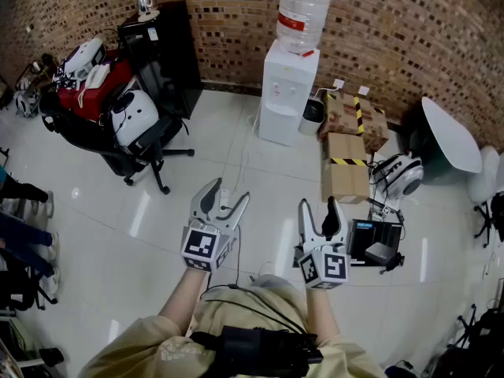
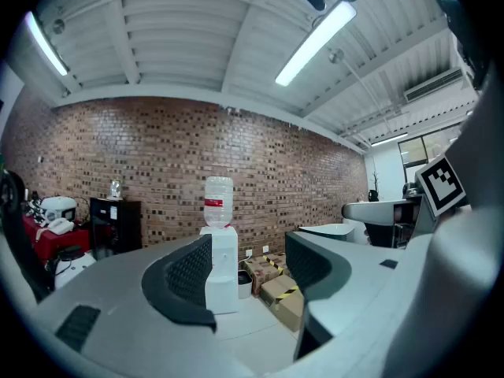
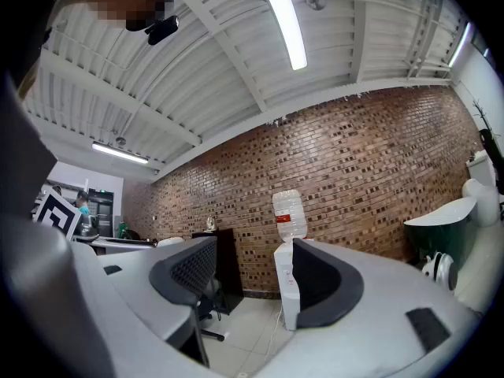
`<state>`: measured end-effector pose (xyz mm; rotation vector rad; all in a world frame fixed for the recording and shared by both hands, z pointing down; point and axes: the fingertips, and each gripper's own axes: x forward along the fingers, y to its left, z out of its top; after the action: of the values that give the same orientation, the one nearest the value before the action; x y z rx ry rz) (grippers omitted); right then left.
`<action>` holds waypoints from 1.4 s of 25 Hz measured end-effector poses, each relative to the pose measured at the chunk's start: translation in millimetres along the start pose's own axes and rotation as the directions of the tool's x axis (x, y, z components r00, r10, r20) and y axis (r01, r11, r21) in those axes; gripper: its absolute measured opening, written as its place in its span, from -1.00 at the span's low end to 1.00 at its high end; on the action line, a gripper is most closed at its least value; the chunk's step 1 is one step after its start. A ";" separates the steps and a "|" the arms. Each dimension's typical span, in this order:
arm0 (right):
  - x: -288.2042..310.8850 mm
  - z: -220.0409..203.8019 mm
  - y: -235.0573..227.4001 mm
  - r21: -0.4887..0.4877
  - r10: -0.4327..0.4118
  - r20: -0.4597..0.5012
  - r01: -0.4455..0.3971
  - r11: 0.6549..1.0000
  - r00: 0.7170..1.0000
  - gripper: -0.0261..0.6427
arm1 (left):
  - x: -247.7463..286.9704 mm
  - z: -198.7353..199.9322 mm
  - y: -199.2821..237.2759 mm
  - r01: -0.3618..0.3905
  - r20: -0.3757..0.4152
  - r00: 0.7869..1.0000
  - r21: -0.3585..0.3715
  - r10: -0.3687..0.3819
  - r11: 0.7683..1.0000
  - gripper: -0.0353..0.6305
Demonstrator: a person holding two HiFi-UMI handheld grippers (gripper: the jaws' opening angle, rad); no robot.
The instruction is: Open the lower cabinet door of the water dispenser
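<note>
And the left tongs (image 1: 227,194) are spread apart, empty, touching nothing. The right tongs (image 1: 318,205) are moderately apart too, nothing between them. The water dispenser (image 1: 287,85) stands well ahead against the brick wall (image 1: 394,22), lower cabinet door (image 1: 277,123) closed.

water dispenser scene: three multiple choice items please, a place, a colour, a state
1. Head view: the cardboard boxes lie on which side of the water dispenser? A right B left C on top
2. The label on the bottle is: A blue B green C red
3. The left gripper and right gripper are: A shut, empty B open, empty C shut on the bottle
Answers: A, boxes sit right of it; C, a red band shows; B, both gripper views show jaws apart.
</note>
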<state>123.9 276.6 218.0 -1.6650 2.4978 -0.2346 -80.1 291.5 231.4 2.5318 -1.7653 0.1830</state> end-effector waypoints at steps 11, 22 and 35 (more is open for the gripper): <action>118.8 -24.5 -97.1 -0.044 0.045 -0.090 -0.049 0.998 0.995 0.00 | 133.6 -6.9 -2.6 -0.004 -0.073 0.997 -0.035 0.001 0.999 -0.06; 284.0 -88.4 -125.7 -0.108 -0.023 -0.181 0.004 0.994 0.983 0.00 | 282.5 -33.9 97.6 0.084 -0.056 0.994 -0.109 -0.090 0.990 -0.06; 447.8 -174.1 -202.6 -0.152 0.020 -0.360 -0.079 0.985 0.933 0.00 | 438.8 -73.9 165.5 0.106 -0.105 0.987 -0.163 -0.124 0.981 -0.06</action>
<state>101.8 -204.0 419.2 -1.7526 2.8925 -0.3666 -90.6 -166.7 355.2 2.4505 -1.5239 0.1733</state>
